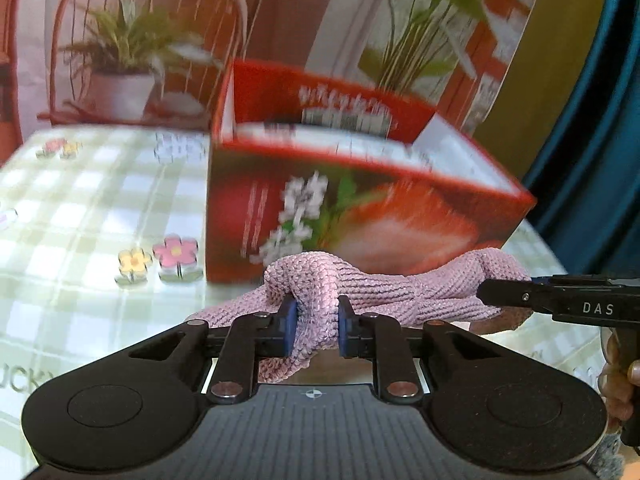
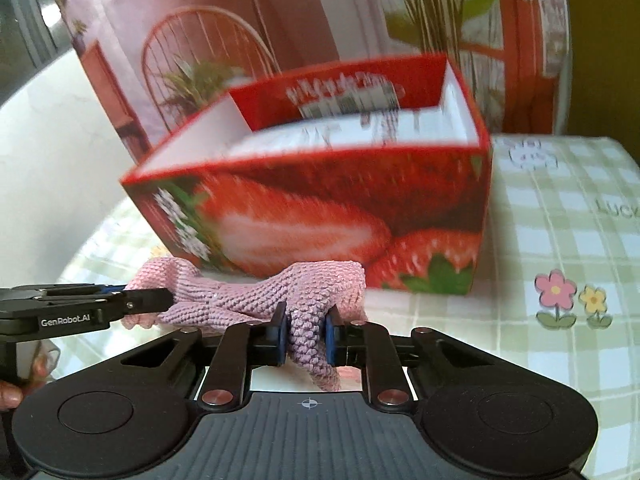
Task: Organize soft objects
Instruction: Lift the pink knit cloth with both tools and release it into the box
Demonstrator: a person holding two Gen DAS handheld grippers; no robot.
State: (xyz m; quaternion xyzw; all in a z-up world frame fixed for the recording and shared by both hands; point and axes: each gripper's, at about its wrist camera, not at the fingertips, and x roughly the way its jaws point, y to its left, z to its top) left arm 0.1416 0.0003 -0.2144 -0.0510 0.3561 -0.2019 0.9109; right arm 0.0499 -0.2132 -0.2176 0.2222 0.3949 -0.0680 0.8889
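A pink knitted cloth [image 1: 384, 284] hangs stretched between both grippers, just in front of an open red strawberry box [image 1: 352, 200]. My left gripper [image 1: 318, 328] is shut on one end of the cloth. My right gripper [image 2: 306, 334] is shut on the other end of the cloth [image 2: 256, 292]. The right gripper also shows at the right edge of the left wrist view [image 1: 560, 296], and the left gripper at the left edge of the right wrist view [image 2: 100, 304]. The box [image 2: 328, 200] is open at the top with white inner walls.
The box stands on a table with a green checked cloth [image 1: 80, 208] printed with flowers. A backdrop picture [image 1: 160, 40] of a chair and potted plants stands behind the box. A teal curtain [image 1: 600, 120] hangs at the right.
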